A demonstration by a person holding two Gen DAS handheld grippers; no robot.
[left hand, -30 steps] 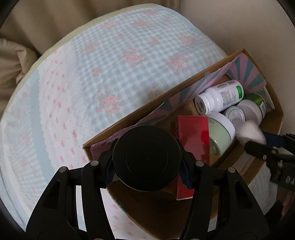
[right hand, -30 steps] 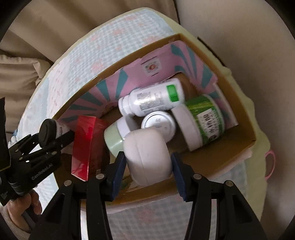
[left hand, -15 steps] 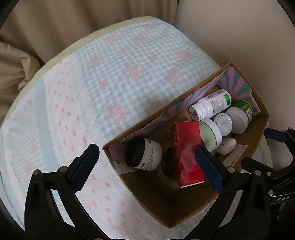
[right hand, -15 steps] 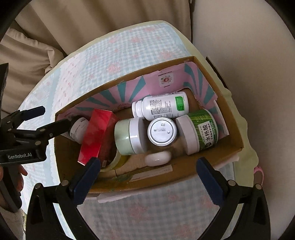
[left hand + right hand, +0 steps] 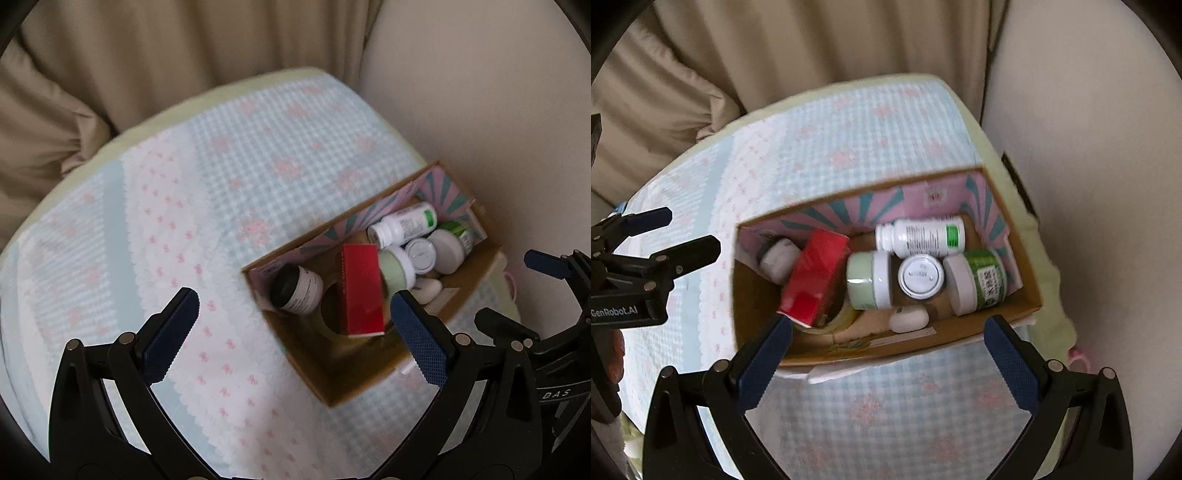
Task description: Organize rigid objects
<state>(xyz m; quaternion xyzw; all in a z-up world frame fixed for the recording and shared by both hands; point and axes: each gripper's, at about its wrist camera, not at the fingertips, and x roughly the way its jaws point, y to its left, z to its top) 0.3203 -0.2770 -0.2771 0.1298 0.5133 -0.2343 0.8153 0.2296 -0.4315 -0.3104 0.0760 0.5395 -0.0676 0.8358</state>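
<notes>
Beige curtains [image 5: 812, 55] hung behind a round table under a blue gingham cloth [image 5: 258, 155]; on it sat a cardboard box [image 5: 761, 295], its long axis running left to right in the right wrist view; inside, a white bottle [image 5: 923, 236] lay on its side, cap pointing left, beside a red carton [image 5: 816, 273] leaning lengthwise; the left gripper [image 5: 291, 332] and right gripper [image 5: 886, 354] had just been opening, both spread wide, nothing between their jaws.
</notes>
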